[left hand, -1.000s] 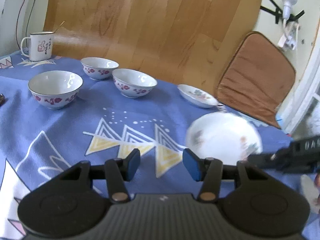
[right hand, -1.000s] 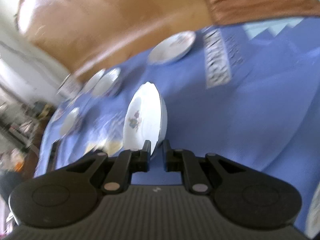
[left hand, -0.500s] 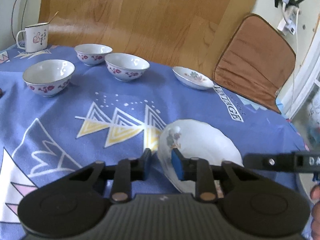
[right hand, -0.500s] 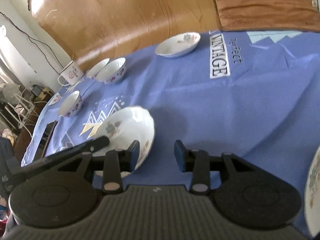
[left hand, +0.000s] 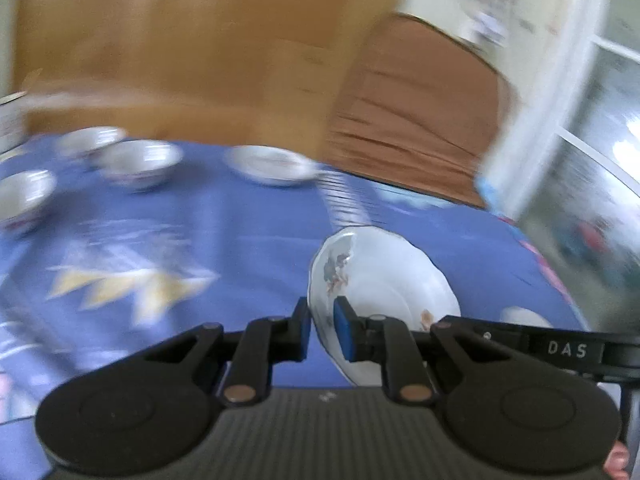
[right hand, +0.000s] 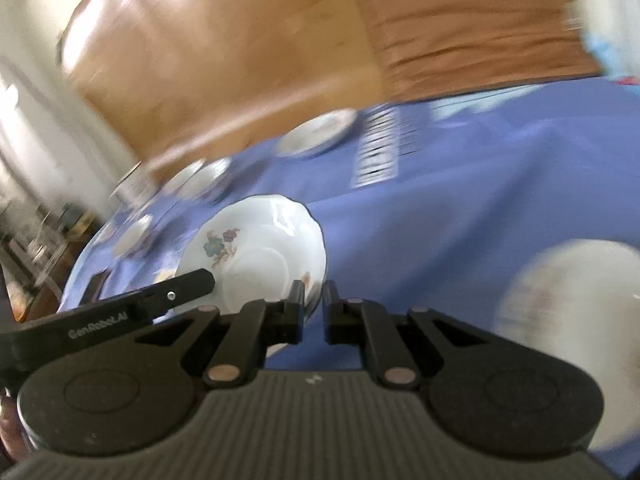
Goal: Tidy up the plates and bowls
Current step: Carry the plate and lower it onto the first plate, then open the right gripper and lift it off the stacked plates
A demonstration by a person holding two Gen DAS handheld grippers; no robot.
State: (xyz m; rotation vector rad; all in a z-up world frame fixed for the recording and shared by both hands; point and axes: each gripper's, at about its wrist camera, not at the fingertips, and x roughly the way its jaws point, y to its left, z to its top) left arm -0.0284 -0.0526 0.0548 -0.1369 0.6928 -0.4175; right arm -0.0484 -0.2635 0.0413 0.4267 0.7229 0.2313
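Left wrist view: pretty smeared, but the close stuff reads fine.
Left tongs: my left gripper (left hand: 322,320) is clenched on the rim of the floral plate (left hand: 384,280). Its jaws have just been closing, with that rim between the blue pads.
Right tongs: my right gripper (right hand: 312,304) is pinched tight too, also just closed. The same plate's near edge runs into the slit between its fingers, so it looks like a grip on it.
Plate: tilted, flower print facing up, between the two tools. It's at about 1 o'clock from the left tongs and 11 o'clock from the right ones. Can't tell if it touches the cloth.
Under it: blue tablecloth (left hand: 240,232) with yellow triangles out at 9 o'clock.
Second plate: far plate (left hand: 272,164) near the far table edge, roughly 12 o'clock, well apart.
Third plate: blurred plate (right hand: 572,292) at 3 o'clock of the right tongs.
Bowls: three bowls (left hand: 136,162) around 10 o'clock, far side, all blurry.
Behind the table: brown cushion (left hand: 420,120) at 1 o'clock, leaning upright.
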